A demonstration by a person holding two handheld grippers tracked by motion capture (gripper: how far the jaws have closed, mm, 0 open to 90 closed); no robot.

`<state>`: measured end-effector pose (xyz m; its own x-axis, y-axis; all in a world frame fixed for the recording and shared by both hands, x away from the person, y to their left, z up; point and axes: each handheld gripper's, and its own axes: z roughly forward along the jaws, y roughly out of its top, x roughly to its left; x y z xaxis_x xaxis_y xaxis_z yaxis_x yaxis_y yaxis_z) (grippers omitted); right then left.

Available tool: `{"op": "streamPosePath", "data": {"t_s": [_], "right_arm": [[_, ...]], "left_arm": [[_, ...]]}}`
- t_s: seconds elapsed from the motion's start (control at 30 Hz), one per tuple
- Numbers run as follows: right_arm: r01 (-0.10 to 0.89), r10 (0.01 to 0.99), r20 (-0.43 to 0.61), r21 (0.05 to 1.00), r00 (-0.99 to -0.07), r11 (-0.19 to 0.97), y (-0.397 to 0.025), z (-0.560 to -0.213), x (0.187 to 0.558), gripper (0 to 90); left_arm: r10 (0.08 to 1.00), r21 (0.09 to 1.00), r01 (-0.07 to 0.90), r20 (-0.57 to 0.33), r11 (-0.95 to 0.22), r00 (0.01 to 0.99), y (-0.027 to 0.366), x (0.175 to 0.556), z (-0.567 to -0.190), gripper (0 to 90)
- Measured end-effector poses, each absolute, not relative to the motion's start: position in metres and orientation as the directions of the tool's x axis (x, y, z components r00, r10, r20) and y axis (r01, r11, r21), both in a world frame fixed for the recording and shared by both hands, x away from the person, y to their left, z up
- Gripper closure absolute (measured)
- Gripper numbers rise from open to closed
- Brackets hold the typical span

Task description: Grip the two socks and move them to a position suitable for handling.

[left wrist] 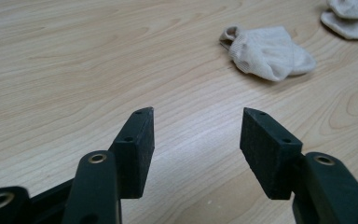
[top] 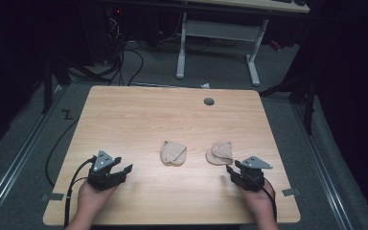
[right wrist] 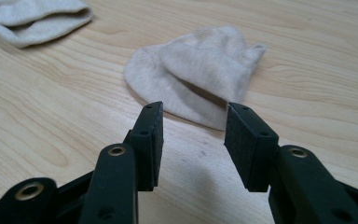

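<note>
Two beige socks lie on the bare wood of the table, a little toward the person's side of its middle. The right sock is folded over itself in a loose heap and sits just ahead of the right claw; in the right gripper view the same sock lies directly beyond the jaw tips, close to them but not touched. The left sock lies beside it with a clear strip of wood between the two, its folded end toward the person. In the left gripper view this sock lies ahead and off to the right of the jaws, well apart from them, with its ribbed cuff at the left end.

The left claw rests low over the table near the front left, held by the person's left hand. The right hand holds the other claw at the front right. Both claws stand open with nothing between their jaws; bare wood shows through each gap.

Near the far edge a small grey round cap is set in the tabletop.
</note>
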<state>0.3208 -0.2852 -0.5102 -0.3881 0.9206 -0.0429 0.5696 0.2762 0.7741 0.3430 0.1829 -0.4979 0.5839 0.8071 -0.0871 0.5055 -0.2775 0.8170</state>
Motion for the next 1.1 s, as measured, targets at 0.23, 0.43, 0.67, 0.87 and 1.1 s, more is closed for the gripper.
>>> {"op": "streamPosePath", "data": {"t_s": [0.23, 0.43, 0.67, 0.87, 1.1], "right_arm": [[0.584, 0.916, -0.042, 0.759, -0.399, 0.289, -0.284, -0.515, 0.324, 64.5], [0.580, 0.917, -0.030, 0.766, -0.397, 0.276, -0.288, -0.512, 0.321, 68.5], [0.542, 0.918, -0.098, 0.781, -0.385, 0.311, -0.284, -0.509, 0.320, 69.1], [0.530, 0.913, -0.100, 0.788, -0.395, 0.315, -0.281, -0.508, 0.321, 68.5], [0.534, 0.912, -0.087, 0.787, -0.402, 0.310, -0.280, -0.508, 0.321, 68.5]], "left_arm": [[0.799, 0.802, 0.520, -0.094, -0.292, 0.594, 0.180, 0.352, -0.504, 43.3], [0.789, 0.797, 0.516, -0.084, -0.312, 0.608, 0.174, 0.351, -0.507, 42.6], [0.781, 0.792, 0.513, -0.075, -0.332, 0.620, 0.174, 0.349, -0.508, 42.4], [0.776, 0.791, 0.506, -0.064, -0.344, 0.627, 0.173, 0.348, -0.508, 42.1], [0.762, 0.782, 0.501, -0.053, -0.370, 0.645, 0.168, 0.346, -0.511, 41.9]]}}
